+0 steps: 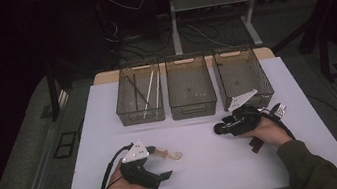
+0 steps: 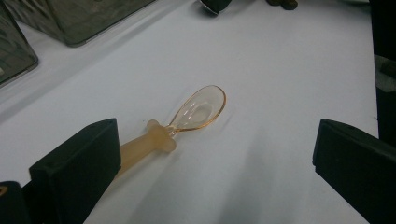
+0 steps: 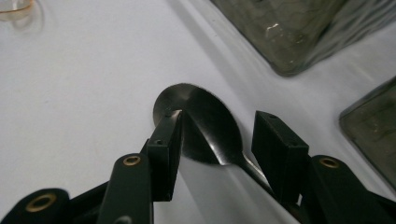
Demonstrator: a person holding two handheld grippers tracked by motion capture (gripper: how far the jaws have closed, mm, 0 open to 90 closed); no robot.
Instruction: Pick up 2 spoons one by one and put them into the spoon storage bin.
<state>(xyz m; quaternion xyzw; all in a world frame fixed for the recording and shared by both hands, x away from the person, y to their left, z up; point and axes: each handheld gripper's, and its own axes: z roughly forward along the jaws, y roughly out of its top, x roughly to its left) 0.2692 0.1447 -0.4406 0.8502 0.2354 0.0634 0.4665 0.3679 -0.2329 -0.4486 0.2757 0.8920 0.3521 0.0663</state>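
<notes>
A translucent amber spoon (image 1: 170,154) (image 2: 198,109) lies flat on the white table (image 1: 208,169), bowl up. My left gripper (image 1: 162,162) (image 2: 217,140) stands wide open around it; the spoon's thick handle runs in beside the left jaw, and the right jaw is far off it. A dark metal spoon (image 1: 218,128) (image 3: 205,112) lies at the right of the table. My right gripper (image 1: 226,126) (image 3: 218,119) straddles its bowl and neck. One jaw tip rests at the bowl's edge and the other stands clear of it. The handle is hidden under the gripper.
Three clear bins stand in a row at the back: the left bin (image 1: 141,113) holds chopsticks (image 1: 148,90), with the middle bin (image 1: 194,108) and the right bin (image 1: 238,51) beside it. The right bin is close behind my right gripper.
</notes>
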